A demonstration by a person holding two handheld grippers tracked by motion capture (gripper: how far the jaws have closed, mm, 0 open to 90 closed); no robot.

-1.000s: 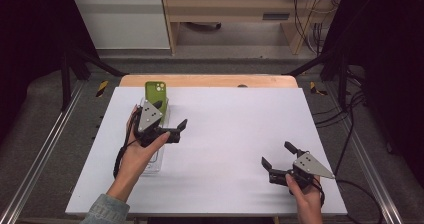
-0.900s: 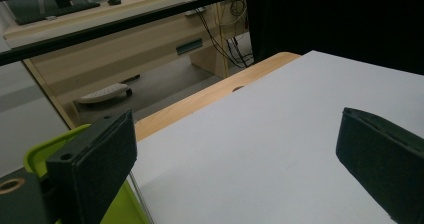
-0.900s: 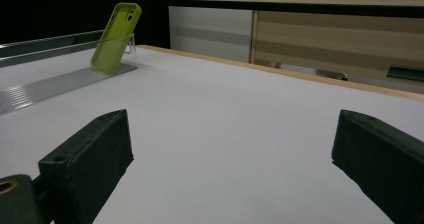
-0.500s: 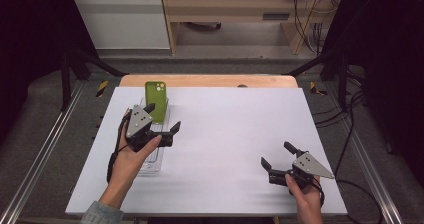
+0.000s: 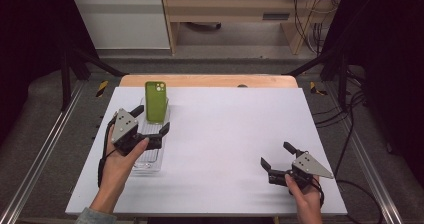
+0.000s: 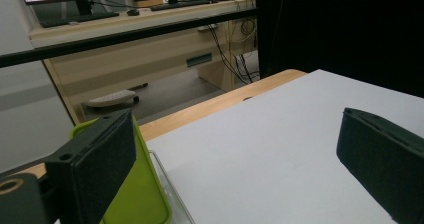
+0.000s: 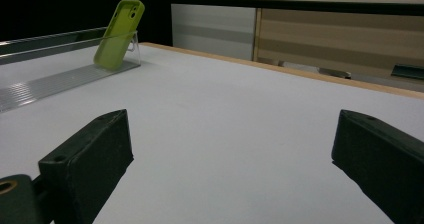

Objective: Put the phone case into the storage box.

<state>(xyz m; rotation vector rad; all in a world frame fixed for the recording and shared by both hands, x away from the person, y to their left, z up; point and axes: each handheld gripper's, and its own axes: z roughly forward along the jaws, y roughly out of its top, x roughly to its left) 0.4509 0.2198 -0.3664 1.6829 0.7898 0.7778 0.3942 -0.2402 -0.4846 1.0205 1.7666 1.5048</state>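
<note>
Bright table, dark surroundings.
Even light falls on the white table (image 5: 225, 134); around it is darkness, and nearby jaws look soft.

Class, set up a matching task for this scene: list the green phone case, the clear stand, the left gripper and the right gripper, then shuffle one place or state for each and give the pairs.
1. green phone case
2. clear stand
3. left gripper
4. right gripper

a. open, over bare table near the front right
b. lies flat and ridged on the table
c. leans upright at the far end
d. open, above the stand

Pairs: 1-c, 2-b, 3-d, 4-a
</note>
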